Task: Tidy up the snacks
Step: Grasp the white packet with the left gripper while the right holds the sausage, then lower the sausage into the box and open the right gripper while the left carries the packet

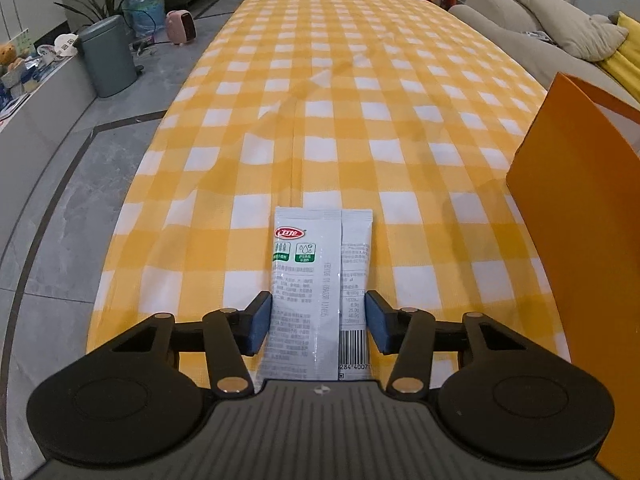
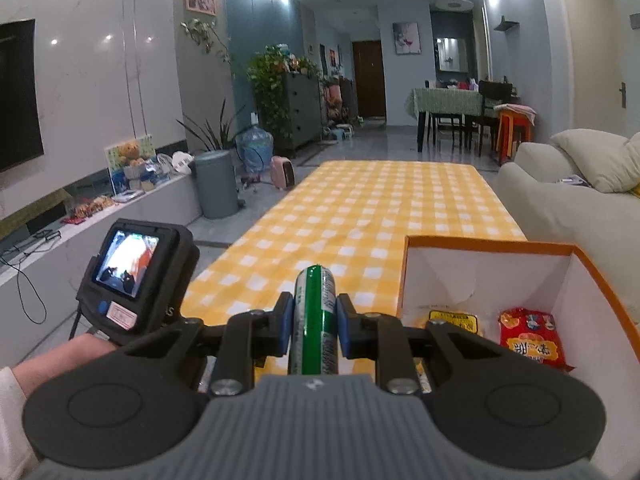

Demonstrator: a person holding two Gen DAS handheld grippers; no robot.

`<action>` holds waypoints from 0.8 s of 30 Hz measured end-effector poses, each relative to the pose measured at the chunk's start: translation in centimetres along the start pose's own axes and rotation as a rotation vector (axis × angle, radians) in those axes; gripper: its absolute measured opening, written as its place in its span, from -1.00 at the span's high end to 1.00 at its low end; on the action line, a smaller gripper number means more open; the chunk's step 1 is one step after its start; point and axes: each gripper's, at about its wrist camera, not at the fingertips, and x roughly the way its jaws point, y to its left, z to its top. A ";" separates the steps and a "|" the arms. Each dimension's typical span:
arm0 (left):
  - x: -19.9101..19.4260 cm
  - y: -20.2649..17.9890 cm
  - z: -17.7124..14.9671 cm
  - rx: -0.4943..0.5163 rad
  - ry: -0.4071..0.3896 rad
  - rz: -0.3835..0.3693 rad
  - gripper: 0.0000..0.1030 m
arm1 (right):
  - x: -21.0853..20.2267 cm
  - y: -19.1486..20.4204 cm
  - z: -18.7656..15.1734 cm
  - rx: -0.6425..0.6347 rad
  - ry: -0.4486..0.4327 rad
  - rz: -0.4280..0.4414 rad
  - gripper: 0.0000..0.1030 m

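In the left wrist view a white snack packet with a red logo and barcode lies lengthwise on the yellow checked tablecloth, between the pads of my left gripper. The left pad touches it; a small gap shows at the right pad. In the right wrist view my right gripper is shut on a green and silver snack tube, held above the table left of the orange box. A yellow packet and a red packet lie in the box.
The orange box wall stands at the right of the left wrist view. The left gripper's camera body and the person's hand are at the left of the right wrist view. A sofa runs along the table's right side; the floor and a bin are left.
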 end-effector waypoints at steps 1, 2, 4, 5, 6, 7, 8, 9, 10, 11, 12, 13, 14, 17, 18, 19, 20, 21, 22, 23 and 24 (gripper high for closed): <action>0.0 0.0 0.0 -0.002 0.001 -0.001 -0.10 | 0.0 0.0 0.0 -0.001 -0.008 0.007 0.60; 0.0 0.1 0.0 -0.010 0.002 -0.004 -0.10 | -0.1 0.0 0.0 -0.006 -0.016 0.012 0.60; -0.1 0.2 0.0 -0.038 0.004 -0.010 -0.10 | -0.1 0.2 0.1 -0.019 -0.025 0.010 0.60; 0.0 0.4 0.2 -0.056 0.006 -0.015 -0.10 | -0.1 0.3 0.2 -0.029 -0.030 0.011 0.60; 0.0 0.6 0.3 -0.070 0.007 -0.019 -0.09 | -0.1 0.4 0.2 -0.045 -0.036 0.012 0.60; -0.1 0.7 0.4 -0.080 0.007 -0.022 -0.09 | -0.2 0.5 0.3 -0.064 -0.046 0.010 0.60; -0.2 0.8 0.4 -0.088 0.003 -0.025 -0.09 | -0.4 0.7 0.4 -0.081 -0.058 0.004 0.60; -0.5 0.9 0.5 -0.096 -0.003 -0.028 -0.09 | -0.6 0.8 0.6 -0.093 -0.069 0.002 0.60; -0.9 1.0 0.6 -0.107 -0.010 -0.030 -0.09 | -0.8 0.8 0.8 -0.095 -0.077 0.005 0.60; -1.2 1.1 0.7 -0.118 -0.019 -0.033 -0.09 | -1.0 0.8 1.0 -0.092 -0.086 0.006 0.60; -1.7 1.2 0.8 -0.131 -0.033 -0.043 -0.08 | -1.3 0.6 1.2 -0.086 -0.097 0.006 0.60; -2.3 1.3 1.0 -0.141 -0.053 -0.056 -0.08 | -1.5 0.3 1.5 -0.080 -0.104 0.007 0.60; -2.9 1.3 1.1 -0.153 -0.074 -0.072 -0.08 | -1.9 -0.1 1.8 -0.069 -0.114 0.001 0.60; -5.2 1.3 1.5 -0.185 -0.146 -0.126 -0.07 | -2.9 -1.8 2.8 -0.026 -0.140 -0.042 0.60; -5.8 1.1 1.6 -0.190 -0.160 -0.141 -0.07 | -3.2 -2.5 3.0 -0.004 -0.145 -0.057 0.60; -6.3 1.0 1.8 -0.192 -0.170 -0.155 -0.07 | -3.5 -3.4 3.4 0.017 -0.148 -0.077 0.60; -6.9 0.9 2.0 -0.195 -0.182 -0.171 -0.07 | -3.8 -4.2 3.7 0.035 -0.152 -0.100 0.60; -7.6 0.7 2.0 -0.197 -0.197 -0.191 -0.07 | -4.1 -5.2 3.9 0.055 -0.153 -0.127 0.60; -8.3 0.4 2.1 -0.198 -0.212 -0.213 -0.07 | -4.3 -6.2 4.2 0.073 -0.149 -0.146 0.60; -8.8 0.2 2.2 -0.200 -0.223 -0.232 -0.07 | -4.6 -7.3 4.4 0.098 -0.141 -0.160 0.60; -9.4 -0.1 2.3 -0.203 -0.232 -0.253 -0.07 | -4.8 -8.4 4.6 0.128 -0.129 -0.167 0.60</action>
